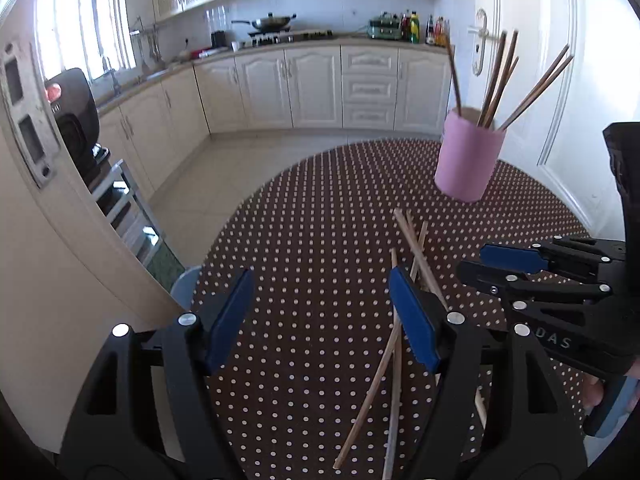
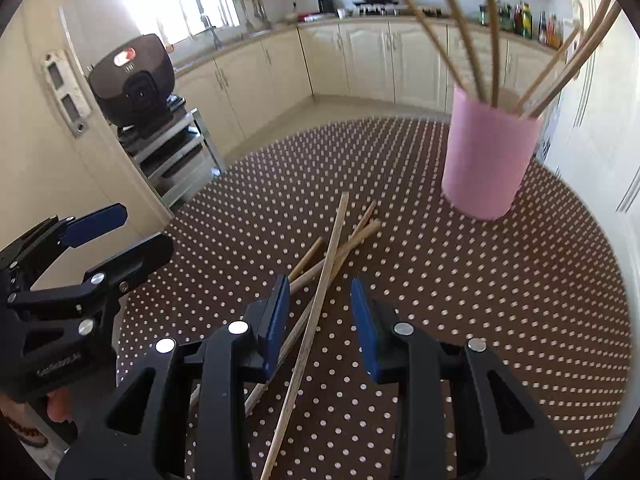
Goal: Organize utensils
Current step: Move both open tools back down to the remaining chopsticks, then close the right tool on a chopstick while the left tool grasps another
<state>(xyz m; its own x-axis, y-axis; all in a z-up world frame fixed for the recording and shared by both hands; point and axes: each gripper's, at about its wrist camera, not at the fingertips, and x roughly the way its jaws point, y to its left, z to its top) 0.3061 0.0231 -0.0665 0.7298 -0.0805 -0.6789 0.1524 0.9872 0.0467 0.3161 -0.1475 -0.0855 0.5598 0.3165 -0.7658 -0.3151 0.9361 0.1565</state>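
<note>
Several loose chopsticks (image 2: pixel 320 276) lie crossed on the polka-dot bench (image 2: pixel 480 300), near a pink holder (image 2: pixel 486 156) containing more. Left claw (image 1: pixel 320 316) wide open, empty. Right claw (image 2: pixel 320 324) partly open above the chopsticks, empty.

Pink cup (image 2: pixel 486 160), tan chopsticks (image 2: pixel 316 308), brown white-dotted tablecloth (image 2: pixel 480 300), blue-padded black jaws.

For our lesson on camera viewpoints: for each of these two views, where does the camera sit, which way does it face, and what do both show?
Left wrist: sits on the left gripper, facing across the dotted table toward the kitchen cabinets; its open fingers frame loose chopsticks, right gripper alongside.
Right wrist: sits on the right gripper, facing likewise; open fingers straddle the chopsticks.
Shared: pink cup holding chopsticks.
</note>
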